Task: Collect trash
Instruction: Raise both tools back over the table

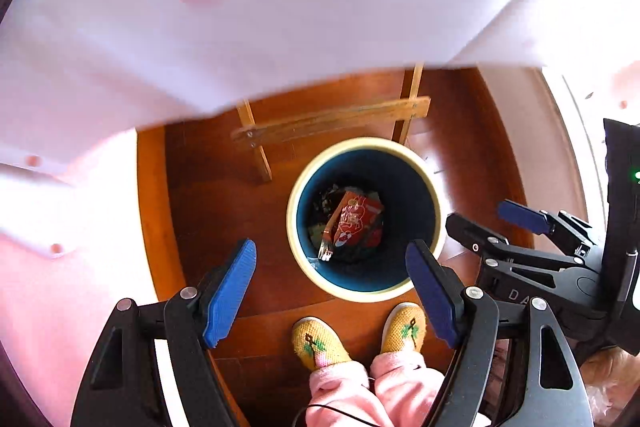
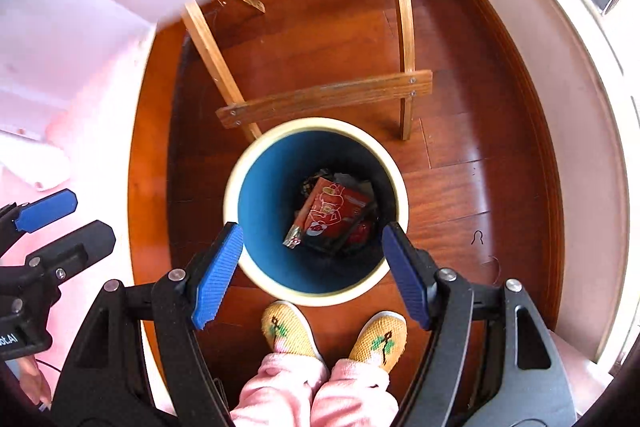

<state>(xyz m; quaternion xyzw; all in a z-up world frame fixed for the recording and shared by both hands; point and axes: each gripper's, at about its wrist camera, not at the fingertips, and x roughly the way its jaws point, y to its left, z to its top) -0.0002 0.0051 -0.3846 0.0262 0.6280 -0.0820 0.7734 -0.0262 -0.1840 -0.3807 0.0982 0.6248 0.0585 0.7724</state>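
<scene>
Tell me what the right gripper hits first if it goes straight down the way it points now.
Most likely the open mouth of the bin, then the red packet lying at its bottom. The right gripper is open and empty, above the bin's near rim; depth is hard to judge.

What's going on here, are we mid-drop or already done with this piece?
A person stands over the trash bin on the wooden floor, holding both tools above it. The left hand-held gripper and the right hand-held gripper are both open and empty. A red snack wrapper already lies at the bottom of the bin with other dark trash. The person's yellow slippers sit just at the bin's rim.
</scene>
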